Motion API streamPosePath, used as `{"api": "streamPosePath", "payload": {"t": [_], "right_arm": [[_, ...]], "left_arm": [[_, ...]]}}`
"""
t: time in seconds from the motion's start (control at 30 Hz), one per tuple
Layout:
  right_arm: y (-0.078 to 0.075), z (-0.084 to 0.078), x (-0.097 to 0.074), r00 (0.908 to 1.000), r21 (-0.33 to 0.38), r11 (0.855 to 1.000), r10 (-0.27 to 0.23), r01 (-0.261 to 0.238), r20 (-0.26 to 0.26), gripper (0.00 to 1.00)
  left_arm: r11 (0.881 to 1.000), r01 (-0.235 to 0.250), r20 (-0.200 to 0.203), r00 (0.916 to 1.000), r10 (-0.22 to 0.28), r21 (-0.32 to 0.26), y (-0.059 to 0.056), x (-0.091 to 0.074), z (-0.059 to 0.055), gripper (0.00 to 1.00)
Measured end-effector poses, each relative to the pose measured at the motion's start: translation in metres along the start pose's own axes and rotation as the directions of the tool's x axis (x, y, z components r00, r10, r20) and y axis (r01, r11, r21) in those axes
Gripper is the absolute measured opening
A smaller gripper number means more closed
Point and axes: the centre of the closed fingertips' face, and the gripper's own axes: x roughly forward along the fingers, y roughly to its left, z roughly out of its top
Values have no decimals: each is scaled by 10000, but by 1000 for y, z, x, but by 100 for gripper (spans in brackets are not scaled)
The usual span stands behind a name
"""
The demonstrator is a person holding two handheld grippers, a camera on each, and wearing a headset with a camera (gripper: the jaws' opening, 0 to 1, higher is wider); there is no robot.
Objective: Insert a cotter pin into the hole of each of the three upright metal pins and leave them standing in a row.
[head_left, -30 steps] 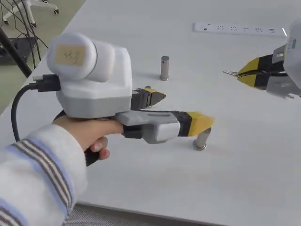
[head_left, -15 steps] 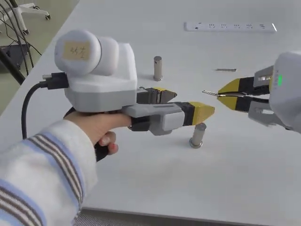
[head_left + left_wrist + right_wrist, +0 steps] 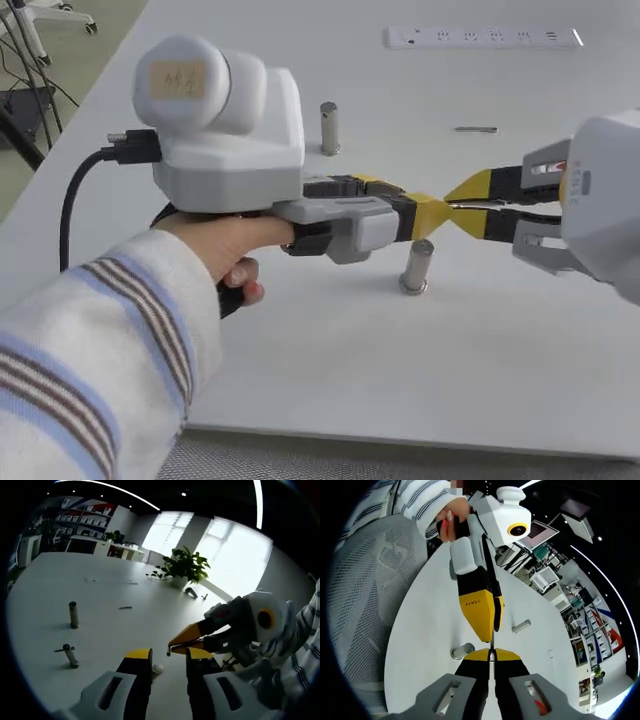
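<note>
My left gripper [image 3: 405, 200] is open, its yellow jaws level above an upright metal pin [image 3: 417, 267]. In the left gripper view that pin's top [image 3: 158, 669] shows in the gap of the left gripper [image 3: 167, 660]. My right gripper [image 3: 457, 210] comes in from the right, shut on a thin cotter pin [image 3: 491, 644] that points at the left jaws. The right gripper [image 3: 490, 656] is tip to tip with the left one. A second bare metal pin [image 3: 328, 128] stands farther back. Another pin [image 3: 70, 655] carries a cotter pin through it.
A loose cotter pin [image 3: 476, 129] lies on the white table [image 3: 340, 370] at the back right. A white power strip [image 3: 480, 38] lies along the far edge. A black cable [image 3: 75, 200] hangs from the left gripper near the table's left edge.
My right gripper has moved left with the cotter pin until its tips meet the left jaws. The left gripper has edged right, above the near pin.
</note>
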Motion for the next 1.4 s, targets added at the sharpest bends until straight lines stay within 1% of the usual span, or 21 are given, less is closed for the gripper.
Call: {"api": "streamPosePath", "payload": {"t": [0.17, 0.4, 0.5, 0.67, 0.83, 0.9, 1.03, 1.13, 1.23, 1.3, 1.4], "right_arm": [[1, 3, -1, 10000, -88, 10000, 22, -22, 46, 0], [1, 5, -1, 10000, -142, 9999, -8, 8, 18, 0], [1, 5, -2, 10000, -108, 9999, -11, 11, 9, 0], [-1, 4, -4, 9999, -47, 9999, -108, 108, 2, 0], [-2, 5, -5, 10000, -60, 9999, -96, 96, 3, 0], [-2, 5, -5, 9999, -43, 9999, -107, 107, 4, 0], [-1, 6, -4, 10000, -59, 10000, -54, 54, 49, 0], [-1, 6, -3, 10000, -28, 10000, -55, 55, 60, 0], [0, 8, -3, 9999, 16, 10000, -39, 39, 135, 0], [0, 8, -3, 9999, 17, 10000, -60, 60, 139, 0], [0, 9, -3, 9998, 36, 10000, -21, 21, 181, 0]], "left_arm": [[10000, 47, -84, 10000, -47, -41, -2, 2, -2, 14], [9999, 139, -64, 9999, -139, -99, -3, 3, -1, 9], [9999, 140, -67, 9999, -140, -87, -3, 3, -1, 8], [9997, 187, -97, 9998, -189, -125, -3, 4, -2, 2], [9990, 367, -128, 9992, -371, -255, -6, 5, -2, 0], [9992, 353, -92, 9993, -355, -204, -6, 6, -2, 0], [9989, 333, -34, 9994, -335, -334, -5, 5, -1, 0], [9985, 308, -47, 9995, -310, -447, -5, 5, -1, 0], [9982, 387, -85, 9992, -392, -466, -5, 2, -2, 0], [9964, 388, -16, 9992, -390, -758, -5, 1, -2, 0], [9916, 418, -29, 9991, -425, -1224, -5, 0, -3, 0]]}}
